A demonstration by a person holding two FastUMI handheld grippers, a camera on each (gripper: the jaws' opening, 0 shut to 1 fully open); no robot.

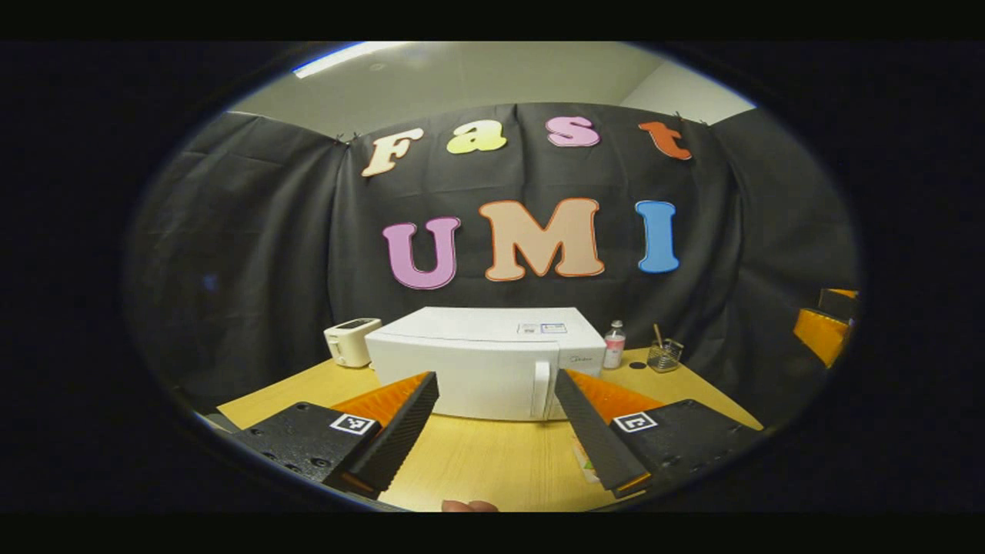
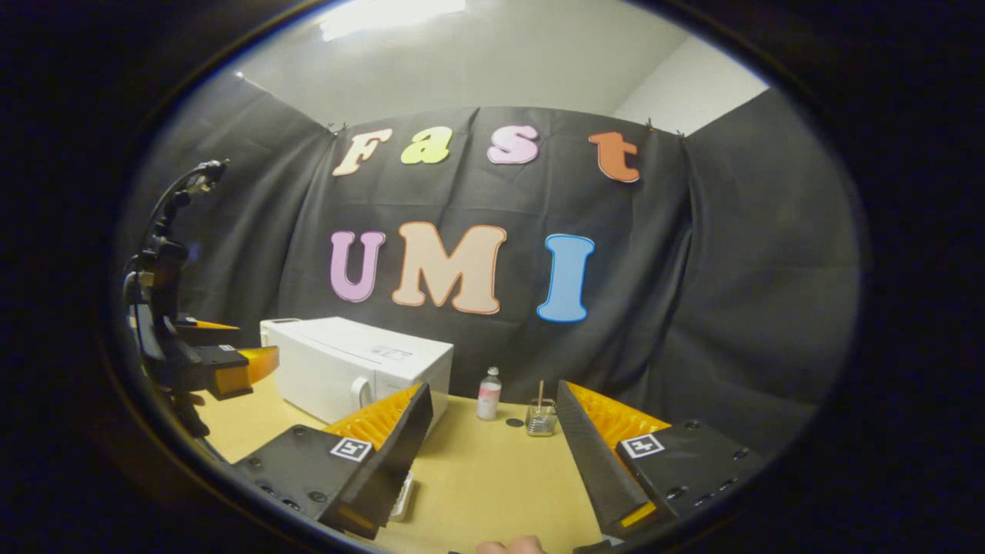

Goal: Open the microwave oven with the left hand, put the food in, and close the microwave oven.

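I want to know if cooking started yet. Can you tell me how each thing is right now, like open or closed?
microwave oven: door closed, nothing touching its handle.
left gripper: open, holding nothing.
right gripper: open, holding nothing.
small bottle: upright, cap on.
glass cup: upright, a stick standing in it.
toaster: upright on the table.

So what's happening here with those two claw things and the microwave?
A person holds a gripper in each hand, both open and holding nothing. The left gripper points straight at the white microwave oven on the wooden table, facing its door handle. The door is shut, so opening hasn't begun. The right gripper hovers to its right, aimed toward a small bottle and a glass jar.
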